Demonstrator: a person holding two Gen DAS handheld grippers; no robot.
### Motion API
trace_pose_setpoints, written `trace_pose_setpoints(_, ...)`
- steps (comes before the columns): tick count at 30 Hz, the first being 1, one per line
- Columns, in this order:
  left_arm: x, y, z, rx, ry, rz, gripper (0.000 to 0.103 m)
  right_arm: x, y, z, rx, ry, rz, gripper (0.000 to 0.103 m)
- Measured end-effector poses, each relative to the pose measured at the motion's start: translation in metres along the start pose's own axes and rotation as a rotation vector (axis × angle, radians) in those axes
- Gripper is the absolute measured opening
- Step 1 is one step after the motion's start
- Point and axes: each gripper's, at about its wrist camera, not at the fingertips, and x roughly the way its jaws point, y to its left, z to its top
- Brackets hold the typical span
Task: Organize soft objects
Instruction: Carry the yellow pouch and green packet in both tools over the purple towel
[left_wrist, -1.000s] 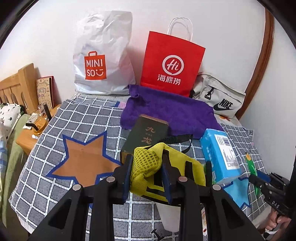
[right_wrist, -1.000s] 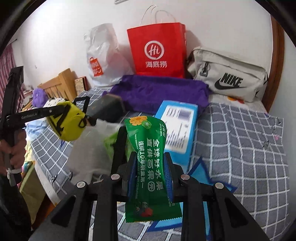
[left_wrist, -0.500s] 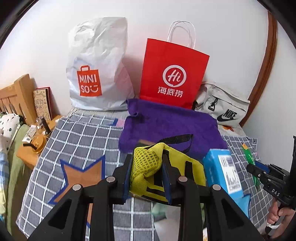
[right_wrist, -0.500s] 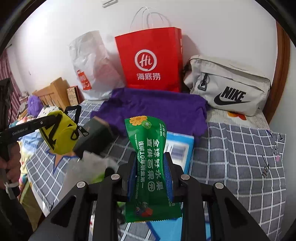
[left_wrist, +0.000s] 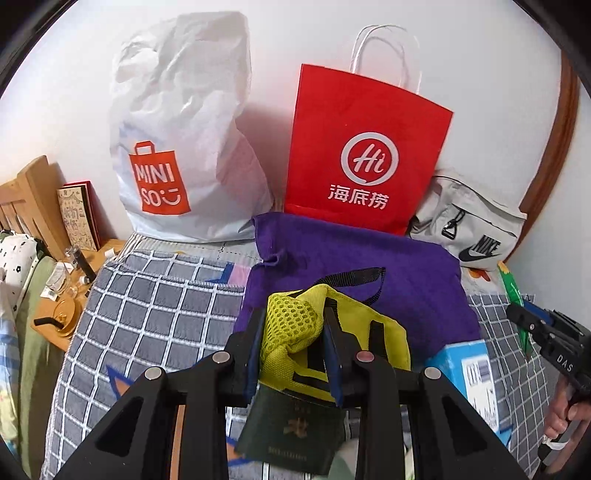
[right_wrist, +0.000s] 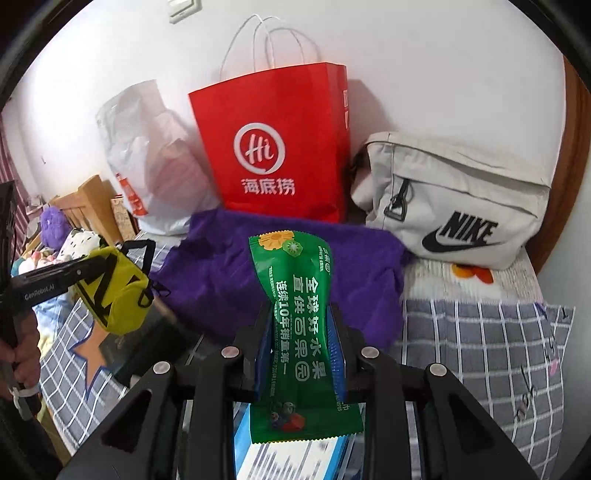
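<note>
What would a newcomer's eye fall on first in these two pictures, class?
The bright red paper bag standing against the wall, flanked by a white Miniso bag and a grey Nike bag. Closer in, the right tongs clamp a green snack packet and the left tongs a yellow mesh pouch, above a purple cloth.

Checked bedspread (left_wrist: 155, 306) left open; red bag (left_wrist: 364, 155), white bag (left_wrist: 177, 140) block back wall.

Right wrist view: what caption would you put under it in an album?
Right gripper clamps a green snack packet above a purple cloth, facing a red paper bag.
</note>
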Motion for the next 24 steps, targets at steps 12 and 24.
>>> trace_pose_setpoints(12,0.063,-0.016,0.043,0.021,0.045,0.006,0.028,0.069,-0.021,0.049,-0.019,0.048,-0.013,0.028)
trace_pose_setpoints(24,0.132,-0.019,0.065,0.022,0.123,0.004,0.028,0.137,-0.040,0.041,-0.029,0.163,-0.021,0.028)
